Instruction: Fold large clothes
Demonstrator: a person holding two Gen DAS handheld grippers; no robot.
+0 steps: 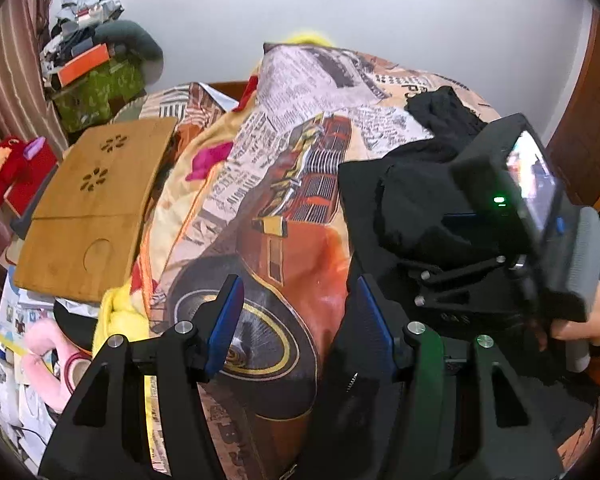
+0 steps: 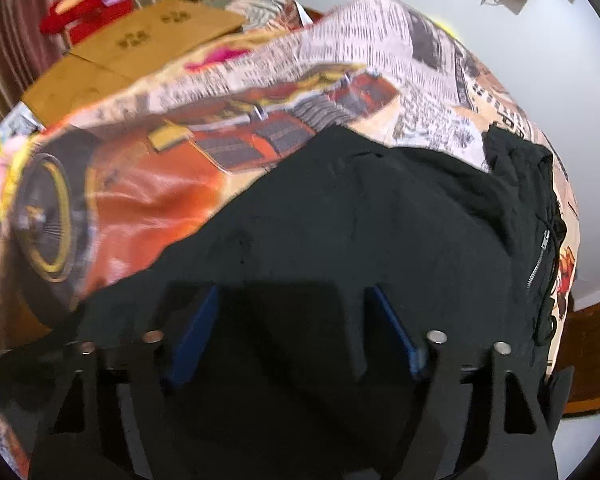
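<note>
green box [image 1: 100,92]: heaped with clutter
black garment [image 2: 360,216]: crumpled on car-print blanket [image 1: 284,200]
left gripper [image 1: 296,316]: spread, empty
right gripper [image 2: 292,320]: spread over garment, grip unclear

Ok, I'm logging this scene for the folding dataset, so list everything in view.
black garment: one, black with a zipper, spread on the bed cover, right side
bed cover: one, red car and newspaper print, over the bed
wooden lap tray: one, tan, left of the bed cover
red plush toy: one, red, far left by the curtain
green box: one, green, back left, clutter piled on top
left gripper: one, black with blue pads, open over the garment's edge
right gripper: one, black with blue pads, over the garment, grip unclear
hand: one, holding the right gripper
</note>
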